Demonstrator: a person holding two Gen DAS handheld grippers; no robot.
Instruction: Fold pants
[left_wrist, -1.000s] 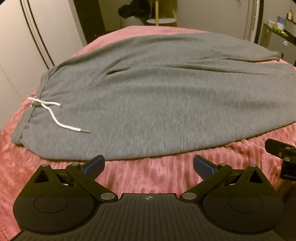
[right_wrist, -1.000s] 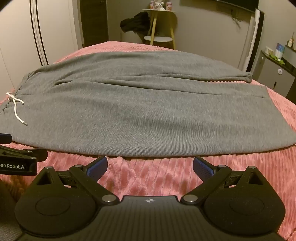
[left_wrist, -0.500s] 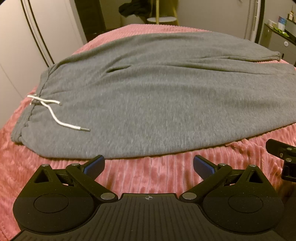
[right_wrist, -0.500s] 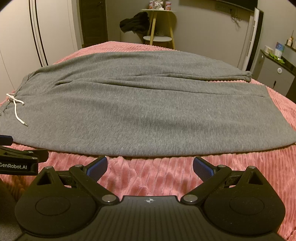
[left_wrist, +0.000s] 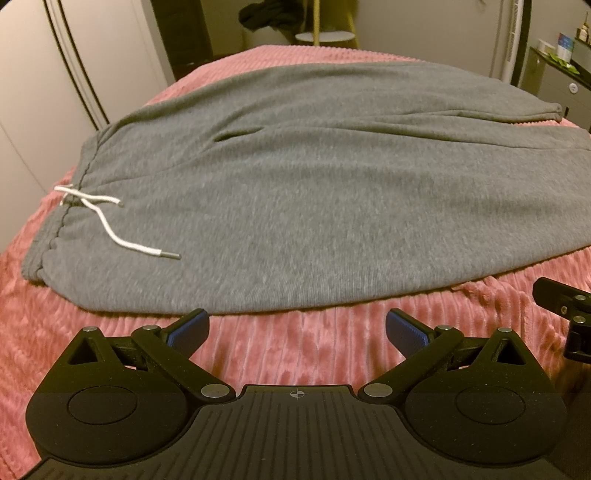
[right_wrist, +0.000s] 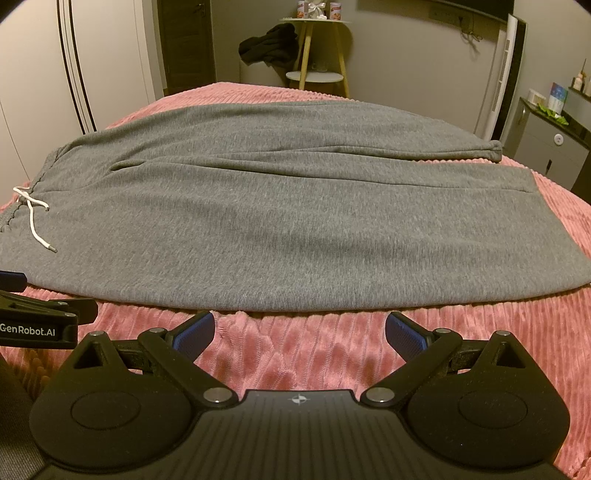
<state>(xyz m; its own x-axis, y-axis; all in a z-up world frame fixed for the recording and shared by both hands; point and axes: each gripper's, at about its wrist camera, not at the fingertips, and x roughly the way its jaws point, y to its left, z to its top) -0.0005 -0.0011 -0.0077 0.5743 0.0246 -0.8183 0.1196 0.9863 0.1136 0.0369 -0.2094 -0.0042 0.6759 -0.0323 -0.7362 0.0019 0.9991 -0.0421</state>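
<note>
The gray pants lie across the frame, waistband at left, just above the wide-open left gripper and the equally wide right gripper.

Lay flat and unfolded on the pink ribbed bedspread: grey sweatpants, waistband at left (white drawstring loose on top), legs stretched rightward, side by side.

Matt grey knit pants, ribbed plush pink bedspread
</note>
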